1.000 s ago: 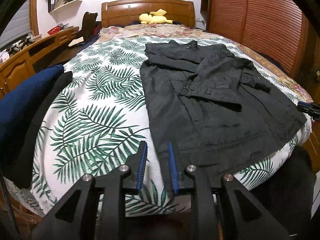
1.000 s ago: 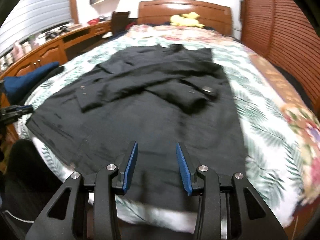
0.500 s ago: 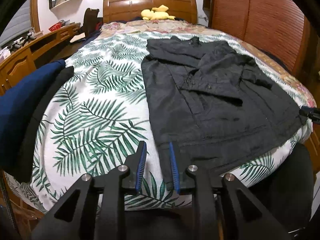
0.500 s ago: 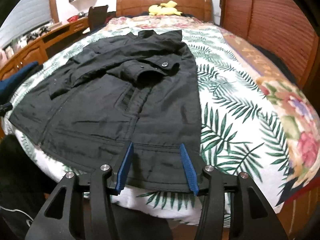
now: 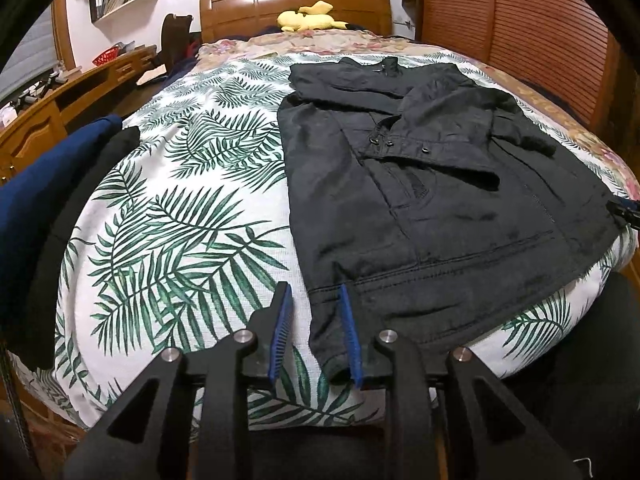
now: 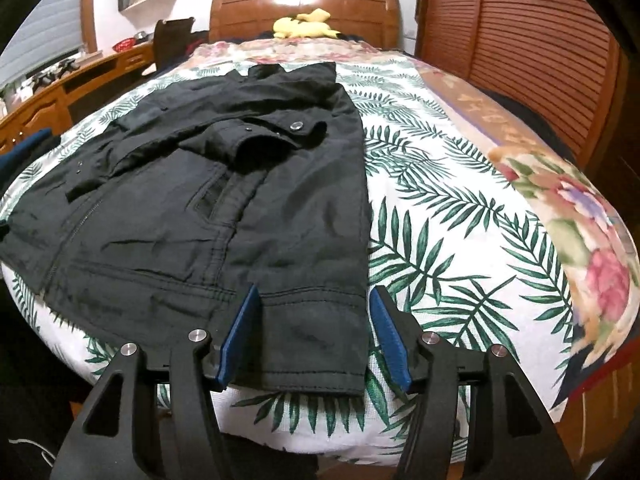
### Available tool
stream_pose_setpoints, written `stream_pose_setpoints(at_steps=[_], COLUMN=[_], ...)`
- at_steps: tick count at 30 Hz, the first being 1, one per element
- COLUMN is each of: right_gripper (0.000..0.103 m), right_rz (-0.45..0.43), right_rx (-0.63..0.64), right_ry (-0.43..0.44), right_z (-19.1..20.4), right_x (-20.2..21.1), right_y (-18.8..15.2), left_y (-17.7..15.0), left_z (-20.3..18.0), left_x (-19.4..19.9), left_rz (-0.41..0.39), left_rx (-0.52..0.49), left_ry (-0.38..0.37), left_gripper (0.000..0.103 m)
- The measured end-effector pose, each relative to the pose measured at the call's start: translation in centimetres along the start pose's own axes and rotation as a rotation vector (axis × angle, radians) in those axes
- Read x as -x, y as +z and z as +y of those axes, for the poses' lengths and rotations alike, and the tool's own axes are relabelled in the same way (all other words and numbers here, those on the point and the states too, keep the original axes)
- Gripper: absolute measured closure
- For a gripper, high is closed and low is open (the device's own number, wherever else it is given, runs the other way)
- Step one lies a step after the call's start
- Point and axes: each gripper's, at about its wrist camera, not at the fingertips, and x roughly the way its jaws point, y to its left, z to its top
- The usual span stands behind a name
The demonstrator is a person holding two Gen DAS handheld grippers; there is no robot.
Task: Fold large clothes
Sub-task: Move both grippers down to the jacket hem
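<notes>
I have the jacket [image 5: 420, 208] lying flat on the bed [image 5: 180, 220], its collar toward the headboard [image 5: 296, 4] and its hem at the near edge, where it hangs slightly over the palm-leaf sheet. Both sleeves are folded across the chest.

My left gripper [image 5: 316, 336] sits at the jacket's lower left corner. Its fingers [image 5: 280, 328] stand a narrow gap apart, not clamped: the left one is over bare sheet, the right one over the hem, and the corner's edge lies in the gap between them. I cannot tell whether the tips touch the cloth.

My right gripper [image 6: 314, 340] is at the lower right corner. Its fingers [image 6: 390, 340] have just been opening and now stand wide, straddling the corner of the hem; the cloth lies between them but the pads do not press on it. The right finger is just outside the jacket's side edge, over the sheet.

A yellow plush [image 6: 304, 26] rests by the headboard. Dark blue cloth [image 5: 44, 184] is piled at the bed's left side, next to the wooden bench [image 5: 44, 112]. A slatted wardrobe [image 6: 520, 40] stands on the right.
</notes>
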Motion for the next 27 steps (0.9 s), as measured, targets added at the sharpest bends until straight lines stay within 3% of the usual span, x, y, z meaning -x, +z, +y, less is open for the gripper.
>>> stream_pose_setpoints(at_steps=[16, 27], right_gripper=[0.044, 0.044], right_rz=[-0.009, -0.011], right_rx=[0.019, 0.02], right_ry=[0.007, 0.008], right_z=[0.2, 0.4], right_x=[-0.1, -0.1], right_y=[-0.3, -0.4], left_y=[-0.1, 0.1], left_z=[0.3, -0.2], left_x=[2.1, 3.5], left_rz=[-0.026, -0.058], left_rx=[0.029, 0.033], left_ry=[-0.025, -0.094], left_gripper=[0.079, 0.076])
